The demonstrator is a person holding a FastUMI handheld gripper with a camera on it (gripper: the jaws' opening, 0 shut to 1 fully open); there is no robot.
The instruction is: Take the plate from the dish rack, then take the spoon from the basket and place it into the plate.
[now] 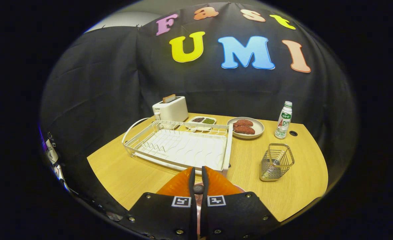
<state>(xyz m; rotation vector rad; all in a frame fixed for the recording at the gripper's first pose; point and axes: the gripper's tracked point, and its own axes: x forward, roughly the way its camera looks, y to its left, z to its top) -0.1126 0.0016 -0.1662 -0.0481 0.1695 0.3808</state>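
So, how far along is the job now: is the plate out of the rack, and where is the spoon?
Done: the dish rack holds no plate, and a pink plate lies under the gripper. In hand: the fingers are shut on a small dark piece, probably the spoon; no handle sticks out of the basket. Left: release the spoon into the plate.

The handheld two-finger gripper (198, 178) points forward and slightly downward, its two fingers (180, 185) drawn nearly together with only a thin slit between them, a small dark rounded piece pinched in that slit.
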